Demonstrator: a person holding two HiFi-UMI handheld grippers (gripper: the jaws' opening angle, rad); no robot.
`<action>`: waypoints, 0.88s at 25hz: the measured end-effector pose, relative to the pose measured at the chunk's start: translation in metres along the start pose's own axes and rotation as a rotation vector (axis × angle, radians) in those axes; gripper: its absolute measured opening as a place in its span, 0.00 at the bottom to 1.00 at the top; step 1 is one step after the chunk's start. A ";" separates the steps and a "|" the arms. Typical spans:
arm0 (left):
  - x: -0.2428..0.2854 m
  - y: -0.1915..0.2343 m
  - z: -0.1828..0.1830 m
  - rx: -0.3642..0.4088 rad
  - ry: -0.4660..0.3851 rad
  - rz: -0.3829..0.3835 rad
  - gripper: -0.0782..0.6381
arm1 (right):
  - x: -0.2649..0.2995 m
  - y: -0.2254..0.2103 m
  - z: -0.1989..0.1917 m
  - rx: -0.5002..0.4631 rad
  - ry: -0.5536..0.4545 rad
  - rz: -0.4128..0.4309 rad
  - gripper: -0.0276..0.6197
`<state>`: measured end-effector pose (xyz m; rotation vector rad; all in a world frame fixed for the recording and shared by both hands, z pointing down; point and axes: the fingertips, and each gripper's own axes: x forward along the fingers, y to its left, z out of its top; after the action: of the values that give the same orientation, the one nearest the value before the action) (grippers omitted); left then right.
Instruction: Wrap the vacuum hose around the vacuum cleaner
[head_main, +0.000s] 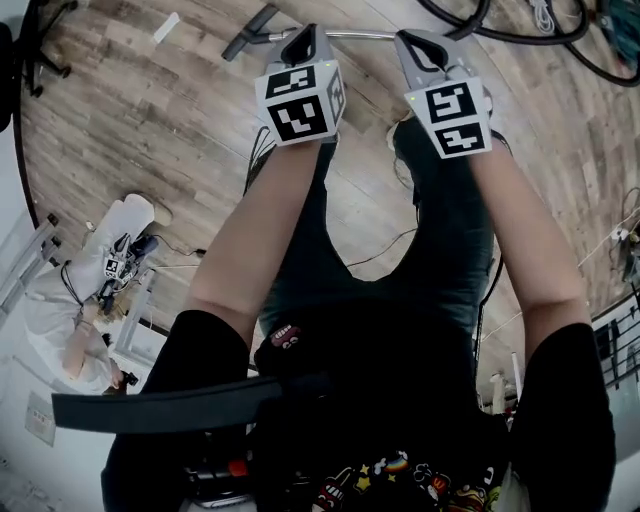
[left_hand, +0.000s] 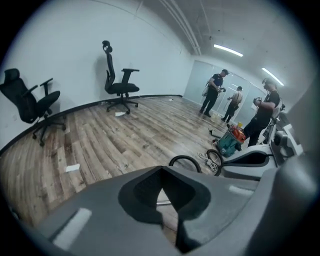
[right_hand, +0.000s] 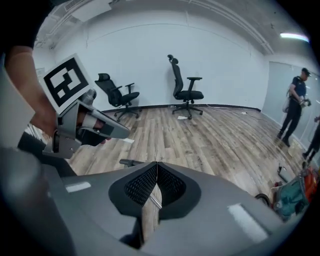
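Note:
Both grippers are held out side by side over the wooden floor, with nothing in either. My left gripper (head_main: 305, 35) (left_hand: 159, 171) has its jaws shut, tips touching. My right gripper (head_main: 415, 40) (right_hand: 156, 166) is shut too. Just beyond their tips a metal wand tube (head_main: 355, 34) with a black handle (head_main: 250, 30) (right_hand: 131, 162) lies on the floor. The black vacuum hose (head_main: 520, 35) (left_hand: 186, 161) curls in loops further off. The teal and orange vacuum cleaner (left_hand: 231, 141) (right_hand: 292, 197) stands past the hose, apart from both grippers.
Two black office chairs (left_hand: 120, 87) (left_hand: 30, 102) stand by the white wall. Three people (left_hand: 215, 92) stand near the glass wall behind the vacuum. Another person in white (head_main: 70, 300) is at the left in the head view. White cord (left_hand: 206, 159) lies by the hose.

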<state>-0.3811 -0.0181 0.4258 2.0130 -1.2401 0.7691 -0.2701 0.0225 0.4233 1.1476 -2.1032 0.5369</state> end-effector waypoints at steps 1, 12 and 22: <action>0.021 0.007 -0.024 -0.018 0.023 0.001 0.11 | 0.022 0.006 -0.022 -0.028 0.023 0.021 0.10; 0.222 0.063 -0.221 -0.301 0.085 0.063 0.11 | 0.242 0.034 -0.249 -0.311 0.248 0.205 0.18; 0.298 0.148 -0.317 -0.778 -0.005 0.313 0.11 | 0.364 0.033 -0.350 -0.651 0.422 0.294 0.25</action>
<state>-0.4481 0.0148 0.8794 1.2075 -1.5687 0.3242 -0.3119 0.0514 0.9268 0.3240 -1.8613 0.1673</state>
